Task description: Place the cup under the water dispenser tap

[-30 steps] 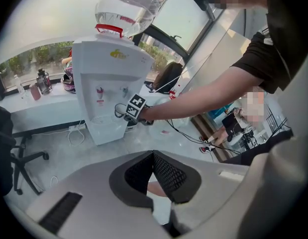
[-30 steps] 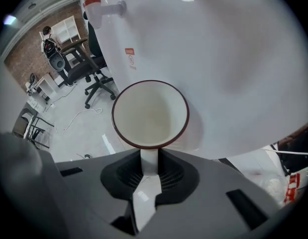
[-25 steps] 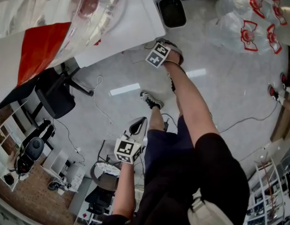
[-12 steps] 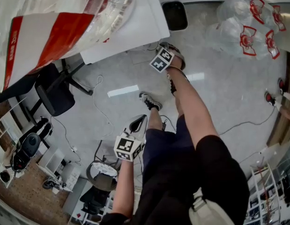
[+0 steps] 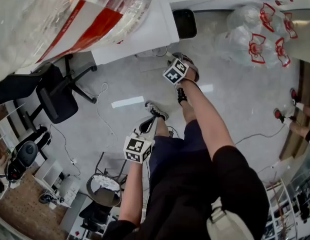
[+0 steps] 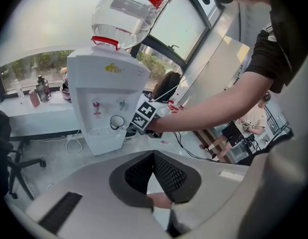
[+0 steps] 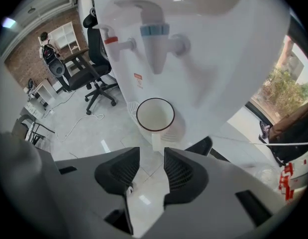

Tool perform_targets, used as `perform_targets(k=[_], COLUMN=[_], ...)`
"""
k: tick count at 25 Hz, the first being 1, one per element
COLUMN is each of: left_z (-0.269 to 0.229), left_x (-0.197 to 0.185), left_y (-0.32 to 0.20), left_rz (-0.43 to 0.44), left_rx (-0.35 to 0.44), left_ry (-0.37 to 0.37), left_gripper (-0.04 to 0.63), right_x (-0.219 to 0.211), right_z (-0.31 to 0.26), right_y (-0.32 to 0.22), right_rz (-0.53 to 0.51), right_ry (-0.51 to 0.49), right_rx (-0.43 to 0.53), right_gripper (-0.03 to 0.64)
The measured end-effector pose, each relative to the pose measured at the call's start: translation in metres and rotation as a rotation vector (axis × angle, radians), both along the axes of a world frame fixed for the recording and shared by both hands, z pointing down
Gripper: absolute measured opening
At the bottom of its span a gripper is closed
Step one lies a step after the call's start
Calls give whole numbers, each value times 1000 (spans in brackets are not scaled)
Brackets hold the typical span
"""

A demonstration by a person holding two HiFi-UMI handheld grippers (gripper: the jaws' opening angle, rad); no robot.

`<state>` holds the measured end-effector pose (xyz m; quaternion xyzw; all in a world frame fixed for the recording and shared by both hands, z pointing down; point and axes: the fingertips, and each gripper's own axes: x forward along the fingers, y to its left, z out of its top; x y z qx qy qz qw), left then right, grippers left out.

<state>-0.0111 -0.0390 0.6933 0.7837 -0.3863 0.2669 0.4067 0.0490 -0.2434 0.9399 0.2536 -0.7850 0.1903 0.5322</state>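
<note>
A white cup (image 7: 154, 116) with a dark rim stands on the drip tray of the white water dispenser (image 7: 203, 73), right below the blue tap (image 7: 154, 39). The red tap (image 7: 114, 43) is to its left. My right gripper (image 7: 152, 159) hangs just short of the cup; its jaws have just been opening, with nothing between them. In the left gripper view the cup (image 6: 117, 122) sits in the dispenser (image 6: 106, 91) niche. My left gripper (image 6: 154, 156) is held back, pads together. In the head view both grippers, right (image 5: 181, 61) and left (image 5: 148, 126), show; the cup is hidden.
A large water bottle (image 6: 129, 11) tops the dispenser. Black office chairs (image 5: 57, 101) stand left of it, cables (image 5: 102, 111) trail across the floor, and wrapped empty bottles (image 5: 255, 34) lie to the right. People (image 6: 233, 131) sit far off.
The right gripper has drawn back a little from the dispenser front. The left gripper has stayed near the person's legs. The head view has shifted slightly.
</note>
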Motion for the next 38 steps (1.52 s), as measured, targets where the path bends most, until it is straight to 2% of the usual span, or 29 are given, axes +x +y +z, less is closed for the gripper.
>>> perform_targets(k=[4, 12, 17, 19, 26, 31, 38], left_z=[-8, -21, -33, -37, -56, -75, -94], left_x=[8, 22, 12, 8, -5, -21, -36], left_y=[-9, -8, -5, -4, 7, 19, 41], left_rz=[-6, -7, -55, -69, -65, -52, -12], left_rx=[25, 61, 86, 101, 162, 200, 219], left_ry=[13, 29, 38, 42, 49, 58, 98], left_gripper=[-3, -3, -3, -3, -3, -3, -3], right_x=[7, 31, 35, 35, 37, 21, 6], right_z=[-22, -72, -129, -151, -193, -237, -280], right_y=[26, 86, 107, 114, 133, 156, 197], right_rz=[30, 3, -45, -72, -113, -94, -100], right_ry=[-30, -79, -175, -222, -253, -332, -353], right_rx=[-10, -32, -21, -25, -22, -23, 7], right_gripper=[145, 146, 18, -2, -5, -6, -6])
